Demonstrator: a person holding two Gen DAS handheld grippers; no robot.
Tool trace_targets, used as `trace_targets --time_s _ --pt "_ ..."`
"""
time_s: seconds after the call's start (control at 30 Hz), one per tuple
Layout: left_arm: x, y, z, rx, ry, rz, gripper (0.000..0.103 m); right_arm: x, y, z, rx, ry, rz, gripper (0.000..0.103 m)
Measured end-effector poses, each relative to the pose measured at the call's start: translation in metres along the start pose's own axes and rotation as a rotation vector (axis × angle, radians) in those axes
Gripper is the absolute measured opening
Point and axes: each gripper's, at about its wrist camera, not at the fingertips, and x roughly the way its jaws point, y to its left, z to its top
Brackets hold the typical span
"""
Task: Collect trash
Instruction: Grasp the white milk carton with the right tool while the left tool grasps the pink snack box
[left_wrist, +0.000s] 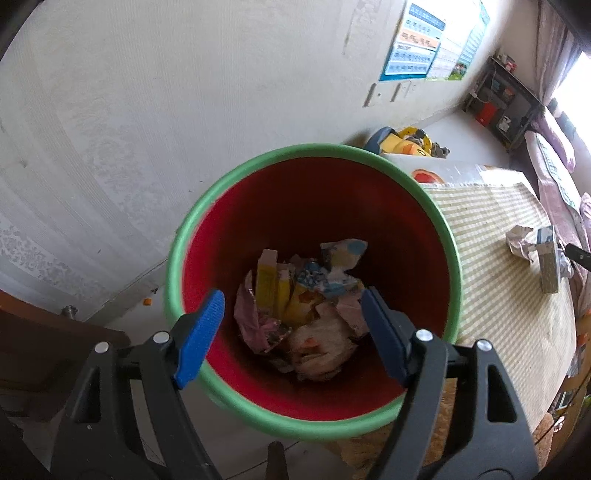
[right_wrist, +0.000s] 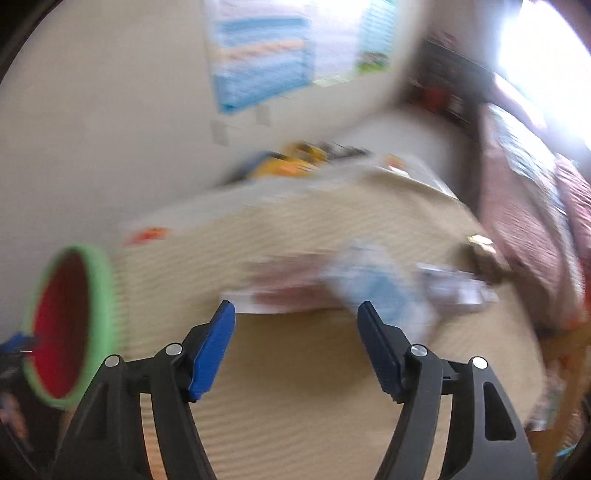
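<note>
A red bin with a green rim (left_wrist: 258, 162) fills the left wrist view, with crumpled wrappers and paper (left_wrist: 306, 306) at its bottom. My left gripper (left_wrist: 291, 306) is open and empty, held over the bin's mouth. A crumpled paper ball (left_wrist: 519, 240) and a grey carton (left_wrist: 548, 262) lie on the striped table cloth (left_wrist: 491, 229) to the right. The right wrist view is blurred. My right gripper (right_wrist: 295, 317) is open and empty above the table, facing blurred trash: a pinkish flat piece (right_wrist: 288, 284), a blue-white wrapper (right_wrist: 380, 291) and more paper (right_wrist: 454, 288). The bin (right_wrist: 103, 295) shows at the far left.
A white patterned wall (left_wrist: 147, 110) stands behind the bin, with posters (left_wrist: 417, 44). A yellow toy (left_wrist: 406, 142) lies on the floor beyond the table. A dark shelf (left_wrist: 502, 103) and bedding (left_wrist: 554, 162) are at the right. Brown furniture (left_wrist: 44, 343) is at the lower left.
</note>
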Motion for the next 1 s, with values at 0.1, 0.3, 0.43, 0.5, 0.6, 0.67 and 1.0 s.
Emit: trace_targets --time_s 0.1,0.3,0.43,0.5,0.6,0.67,1.0 --pt "-0.001 -0.016 0.0 0.042 0.003 0.0 0.074 0.028 -0.027 0.002 -0.056 0.117 0.003 0.066" --pt "-0.009 -0.045 0.004 0.109 -0.007 0.006 0.074 0.067 -0.034 0.007 -0.159 0.199 0.018 0.071" --pt "-0.015 -0.068 0.01 0.166 -0.028 0.002 0.074 0.072 -0.038 0.011 -0.169 0.187 0.033 0.073" --pt "-0.017 -0.082 0.015 0.195 -0.041 -0.005 0.074 0.07 -0.038 0.01 -0.185 0.179 0.045 0.071" --pt "-0.019 -0.114 0.026 0.255 -0.068 -0.033 0.074 0.068 -0.044 0.012 -0.168 0.166 0.065 0.071" --pt "-0.02 -0.135 0.03 0.283 -0.071 -0.067 0.075 0.069 -0.046 0.016 -0.139 0.161 0.069 0.071" --pt "-0.022 -0.189 0.027 0.361 -0.067 -0.109 0.079 0.081 -0.041 0.02 -0.146 0.133 0.032 0.07"
